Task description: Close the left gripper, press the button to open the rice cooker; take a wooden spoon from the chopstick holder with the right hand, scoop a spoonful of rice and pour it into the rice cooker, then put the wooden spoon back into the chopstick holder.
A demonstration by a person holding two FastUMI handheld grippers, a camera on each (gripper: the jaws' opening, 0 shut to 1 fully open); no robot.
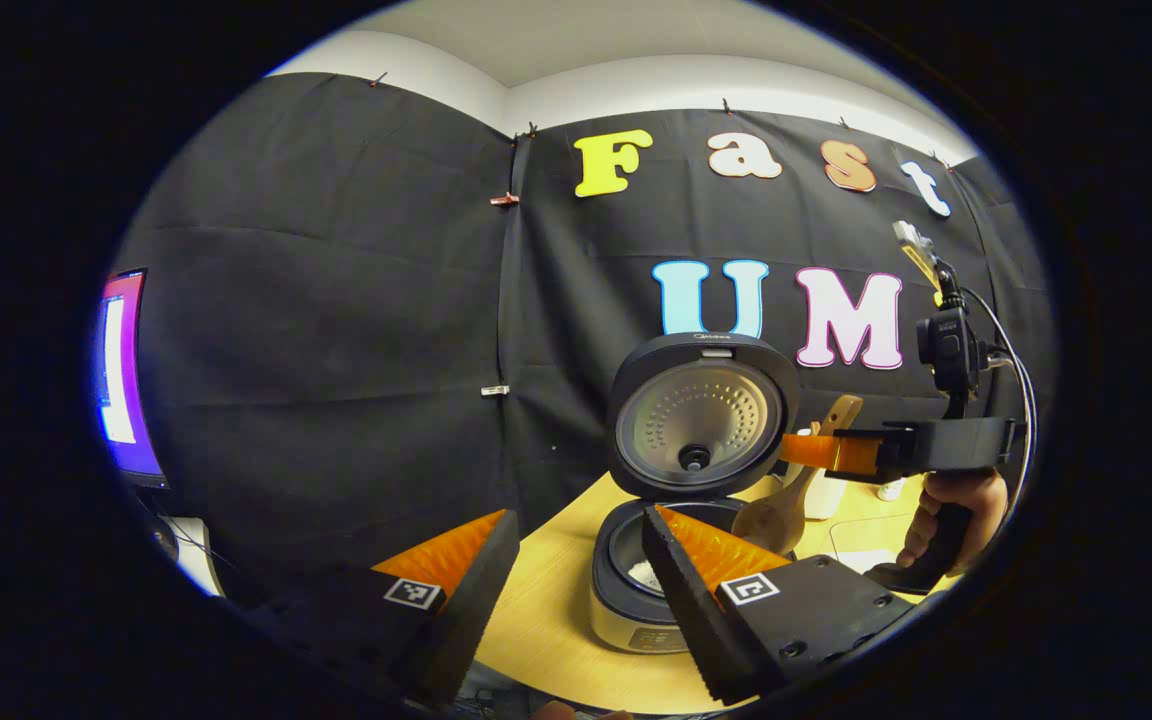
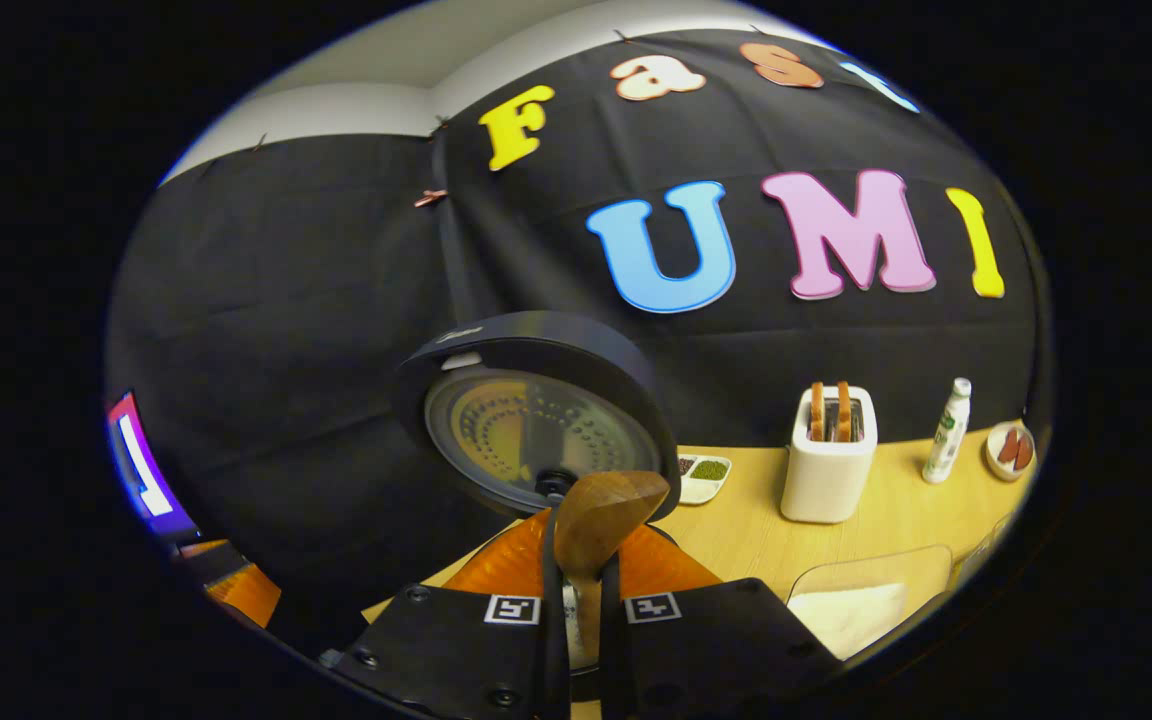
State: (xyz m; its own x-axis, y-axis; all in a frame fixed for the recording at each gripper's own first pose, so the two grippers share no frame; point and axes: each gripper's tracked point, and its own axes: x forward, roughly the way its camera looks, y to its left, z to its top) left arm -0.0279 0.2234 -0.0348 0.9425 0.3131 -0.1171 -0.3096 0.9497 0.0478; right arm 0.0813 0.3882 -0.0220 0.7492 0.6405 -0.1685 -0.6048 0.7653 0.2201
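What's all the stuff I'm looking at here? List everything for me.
rice cooker: one, pale body, dark lid standing open, on the table's left part, some white rice inside
wooden spoon: one, brown, held over the cooker
toaster: one, white, two brown slices in it, at the back of the table
bottle: one, white with green, right of the toaster
small dish: one, white, green and dark fillings, left of the toaster
plate: one, reddish pieces on it, far right
clear tray: one, white contents, near edge
table: one, light wood
monitor: one, lit, far left
left gripper: open, near the cooker
right gripper: shut on the spoon
hand: one, holding the right gripper's handle
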